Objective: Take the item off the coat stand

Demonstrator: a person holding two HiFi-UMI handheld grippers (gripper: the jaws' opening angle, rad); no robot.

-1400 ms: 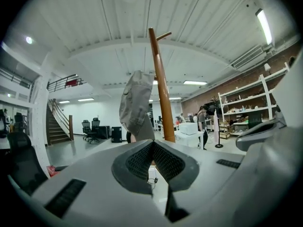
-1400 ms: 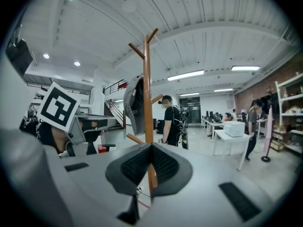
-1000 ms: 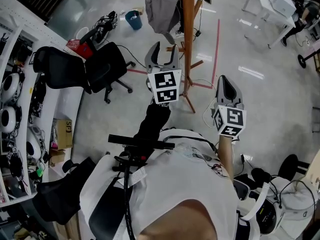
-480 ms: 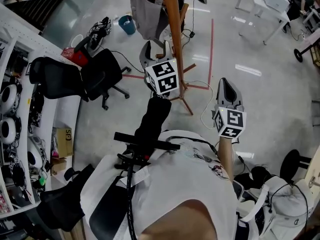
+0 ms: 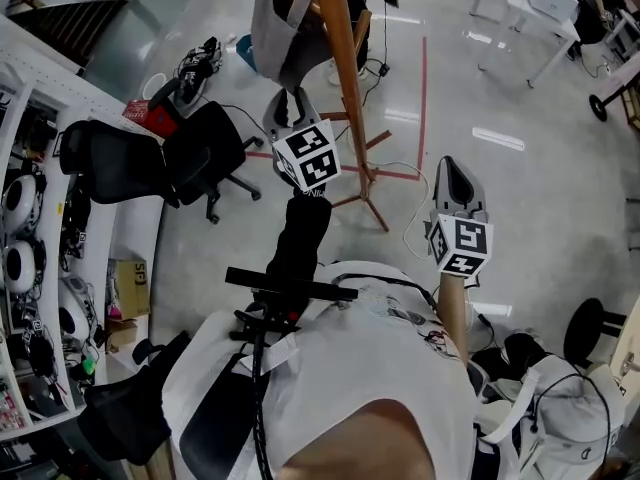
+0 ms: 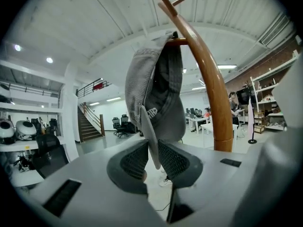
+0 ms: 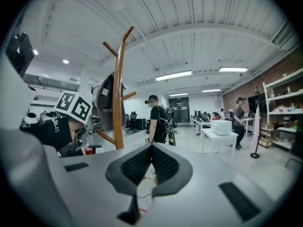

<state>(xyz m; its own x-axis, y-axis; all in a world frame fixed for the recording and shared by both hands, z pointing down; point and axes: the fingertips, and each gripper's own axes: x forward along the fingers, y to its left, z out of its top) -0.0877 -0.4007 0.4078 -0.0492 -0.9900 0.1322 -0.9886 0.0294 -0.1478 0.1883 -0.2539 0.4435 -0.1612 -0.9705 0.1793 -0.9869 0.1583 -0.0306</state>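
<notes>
Light, floppy grey fabric cap (image 6: 156, 91) hangs on the tall wooden coat stand's (image 6: 214, 98) left peg — left hand-held gripper (image 6: 151, 159), jaws just closing, clamps its stiffer brim (image 6: 150, 138) — right hand-held gripper (image 7: 151, 161) pressed together, empty.

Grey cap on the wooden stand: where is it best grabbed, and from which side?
By its brim. The grey cap hangs from a peg with that stiff, thin flap pointing down, edge-on, so come level, left of the post, a pad each side. The left tongs have just been closing and pinch it so.
</notes>
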